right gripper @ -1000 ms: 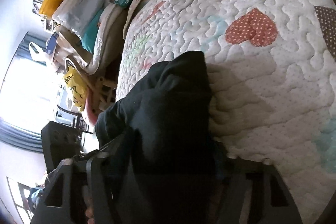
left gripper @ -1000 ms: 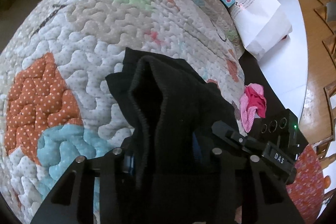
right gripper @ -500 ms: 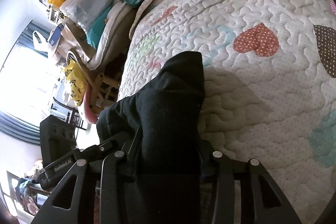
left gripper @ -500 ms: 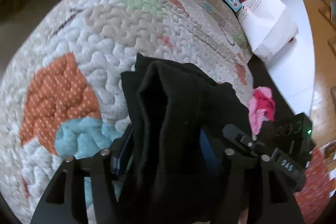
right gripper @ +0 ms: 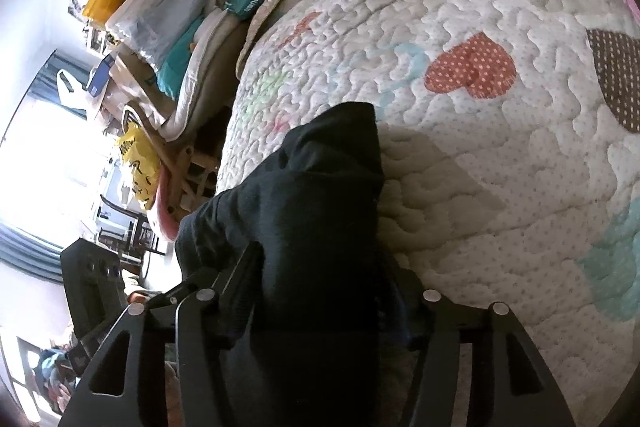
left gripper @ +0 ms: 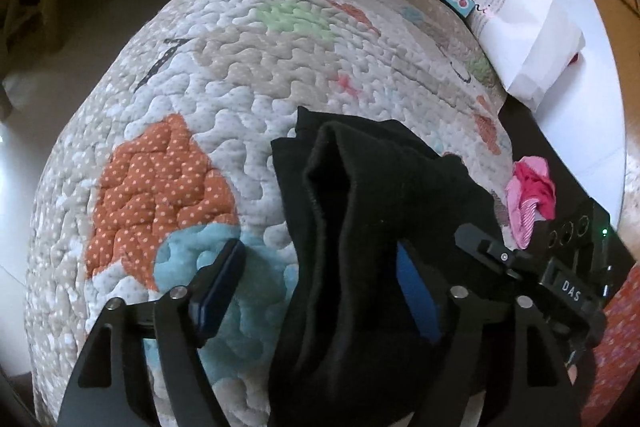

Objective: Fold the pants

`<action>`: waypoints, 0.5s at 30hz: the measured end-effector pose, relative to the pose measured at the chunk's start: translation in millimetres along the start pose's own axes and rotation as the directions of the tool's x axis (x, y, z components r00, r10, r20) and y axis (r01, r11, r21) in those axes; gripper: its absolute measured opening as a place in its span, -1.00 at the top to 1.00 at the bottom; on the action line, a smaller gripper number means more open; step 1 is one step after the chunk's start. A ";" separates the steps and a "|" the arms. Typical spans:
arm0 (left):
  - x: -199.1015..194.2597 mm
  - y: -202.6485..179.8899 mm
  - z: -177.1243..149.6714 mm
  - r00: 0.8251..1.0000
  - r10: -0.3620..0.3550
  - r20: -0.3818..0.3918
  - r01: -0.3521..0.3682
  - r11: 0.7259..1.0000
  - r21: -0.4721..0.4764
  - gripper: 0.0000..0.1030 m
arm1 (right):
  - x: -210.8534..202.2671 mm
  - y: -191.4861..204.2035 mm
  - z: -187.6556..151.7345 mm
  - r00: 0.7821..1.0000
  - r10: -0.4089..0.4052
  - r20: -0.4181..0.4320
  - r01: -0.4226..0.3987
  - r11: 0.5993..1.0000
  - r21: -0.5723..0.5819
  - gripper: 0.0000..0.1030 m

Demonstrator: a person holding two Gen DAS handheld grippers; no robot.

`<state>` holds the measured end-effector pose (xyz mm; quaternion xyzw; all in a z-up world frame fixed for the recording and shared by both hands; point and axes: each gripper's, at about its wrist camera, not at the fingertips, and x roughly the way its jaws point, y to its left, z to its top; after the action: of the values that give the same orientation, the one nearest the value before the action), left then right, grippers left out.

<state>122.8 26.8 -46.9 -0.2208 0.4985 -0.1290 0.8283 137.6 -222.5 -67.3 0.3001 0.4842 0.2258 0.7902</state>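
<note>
Black pants (left gripper: 360,227) lie bunched on the quilted bedspread (left gripper: 224,75), and both tools sit at the near end of the bundle. Left gripper (left gripper: 320,279): the jaws stand apart. The left pad (left gripper: 218,279) shows bare over the teal patch with a gap of quilt between it and the cloth, and the blue right pad (left gripper: 416,295) lies against the fabric, so this tool is released and not pinching. Right gripper (right gripper: 320,291): the cloth fills the space between the fingers and hides both pads; it looks clamped on the fabric, but I cannot tell for sure. From each camera the pants run straight ahead, away from the tool, long axis in line with the fingers, the far tip resting on the quilt. In the left view a folded layered edge stands up along the left side of the bundle. Judgement: both hands are equally near, at the same end, so the coming move turns on that forward axis, either drawing back clear of the cloth or pressing the stack flat along its length. A pink cloth (left gripper: 530,199) lies just beside the right of the bundle, apart from it.
</note>
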 end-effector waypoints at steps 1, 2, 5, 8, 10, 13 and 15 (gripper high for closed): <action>2.3 -2.1 0.8 1.000 -0.004 -0.002 0.004 1.000 0.010 -0.56 | -0.4 -2.2 -0.6 1.000 0.003 0.000 -0.003 1.000 0.006 -0.23; 5.7 -5.3 1.9 1.000 -0.013 -0.005 0.013 1.000 0.025 -0.58 | -0.1 -4.3 -0.8 1.000 0.011 0.000 -0.011 1.000 0.016 -0.23; 18.0 -14.7 5.9 0.995 -0.098 -0.014 0.098 0.993 0.065 -0.58 | 2.4 -10.3 0.7 0.999 0.052 -0.006 -0.052 0.997 0.049 -0.24; 25.5 -18.8 8.2 0.978 -0.198 -0.062 0.201 0.978 0.047 -0.11 | 9.0 -17.0 4.1 0.993 0.114 -0.015 -0.112 0.990 0.085 -0.24; 24.3 -14.1 9.5 0.969 -0.236 -0.070 0.236 0.972 -0.011 0.15 | 10.3 -18.9 5.8 0.990 0.138 -0.015 -0.136 0.986 0.096 -0.24; 19.1 -6.9 11.6 0.959 -0.274 -0.070 0.269 0.960 -0.078 0.32 | 10.7 -15.9 6.0 0.990 0.141 -0.025 -0.139 0.987 0.081 0.00; 12.8 -12.3 11.1 0.965 -0.255 -0.059 0.252 0.966 -0.066 0.34 | 8.4 -12.1 5.8 0.988 0.152 -0.023 -0.150 0.986 0.074 0.11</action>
<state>138.7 13.2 -46.2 -0.3020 0.4973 -0.2269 0.7810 147.2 -227.2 -78.9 0.3607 0.4793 0.2717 0.7526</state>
